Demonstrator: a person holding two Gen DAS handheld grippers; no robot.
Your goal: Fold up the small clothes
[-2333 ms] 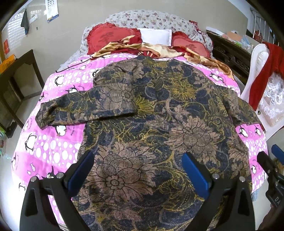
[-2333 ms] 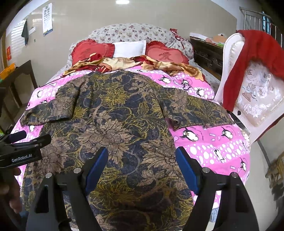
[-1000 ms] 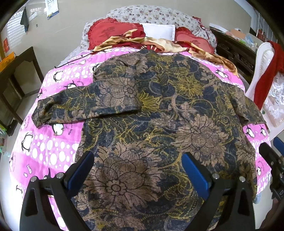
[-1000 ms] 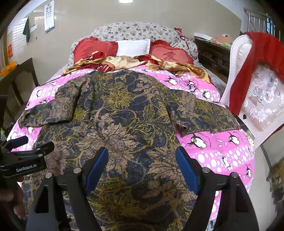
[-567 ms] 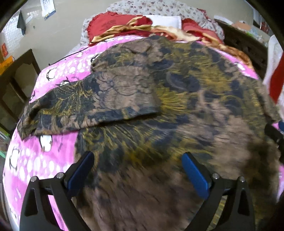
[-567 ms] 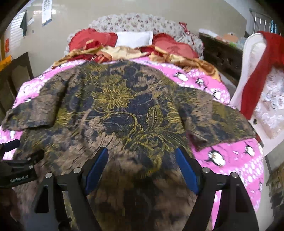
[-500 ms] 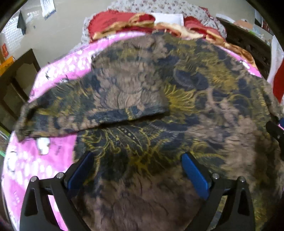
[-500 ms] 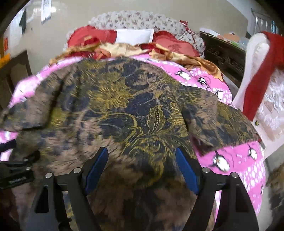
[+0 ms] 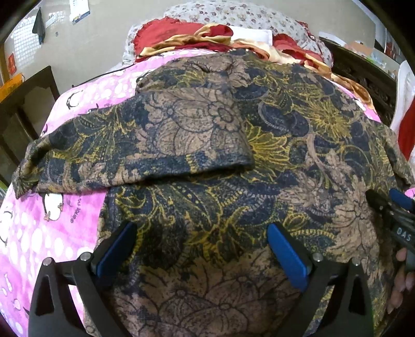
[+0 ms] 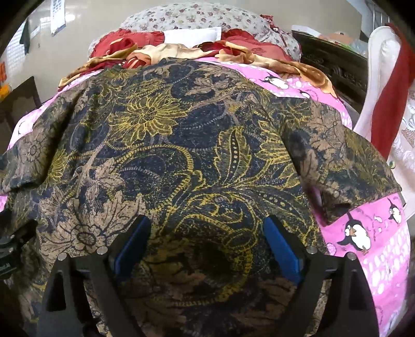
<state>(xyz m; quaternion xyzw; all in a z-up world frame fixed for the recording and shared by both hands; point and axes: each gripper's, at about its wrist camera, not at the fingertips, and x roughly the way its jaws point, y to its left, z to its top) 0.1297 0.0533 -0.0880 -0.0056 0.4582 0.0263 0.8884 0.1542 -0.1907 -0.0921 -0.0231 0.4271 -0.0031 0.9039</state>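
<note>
A dark floral garment (image 9: 285,155) in navy, brown and gold lies spread flat on the pink penguin bedspread (image 9: 39,228). Its left sleeve (image 9: 135,153) lies across the bedspread and its right sleeve (image 10: 345,160) lies out to the right. My left gripper (image 9: 199,246) is open and empty, low over the garment's lower left part. My right gripper (image 10: 206,241) is open and empty, low over the lower middle. The right gripper also shows at the right edge of the left wrist view (image 9: 389,204).
Red and floral pillows (image 10: 207,20) and a gold cloth (image 10: 272,61) lie at the bed's head. A white chair with a red cloth (image 10: 389,85) stands right of the bed. Dark wooden furniture (image 9: 23,103) stands at the left.
Both grippers have moved forward and down, close over the garment, which now fills most of each view. Both stay open. The garment has not moved.
</note>
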